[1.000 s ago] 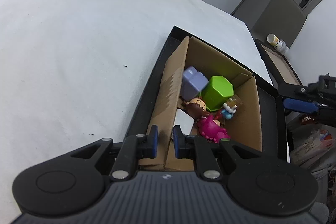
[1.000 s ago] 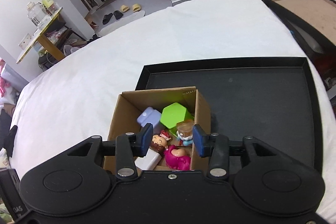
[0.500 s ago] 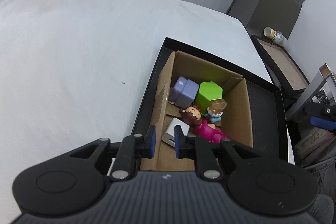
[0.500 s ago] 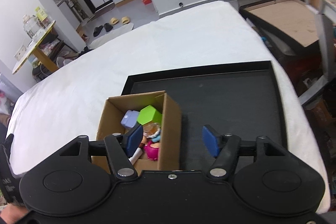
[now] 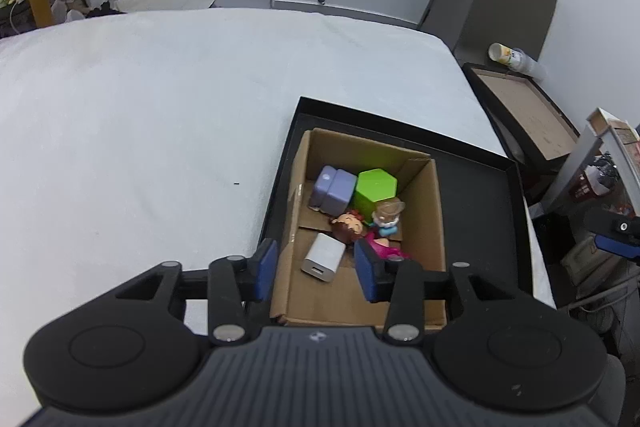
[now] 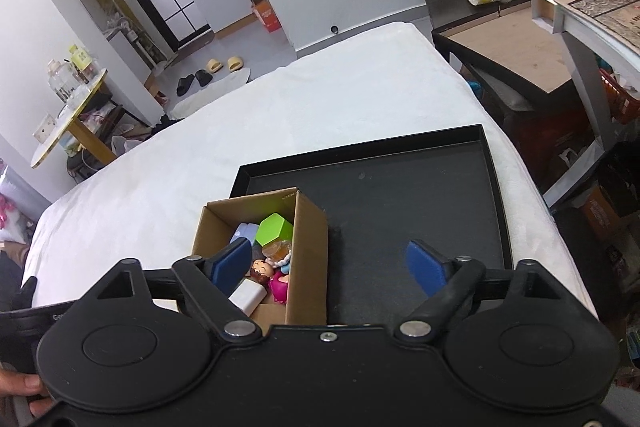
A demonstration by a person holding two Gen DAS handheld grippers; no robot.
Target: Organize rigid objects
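An open cardboard box stands at the left end of a black tray on a white bed. Inside lie a lilac block, a green hexagonal block, a white charger cube, small doll figures and a pink toy. My left gripper is open and empty, held above the box's near end. My right gripper is open wide and empty above the box and tray. The green block and charger show there too.
The white bed spreads left and behind the tray. A second dark tray with a brown base and a lying cup are off the bed's right side. Shelving and clutter stand at the right.
Both grippers have pulled back and up from the box. The left gripper has opened from nearly shut. The right gripper has opened wider and shifted right over the tray.
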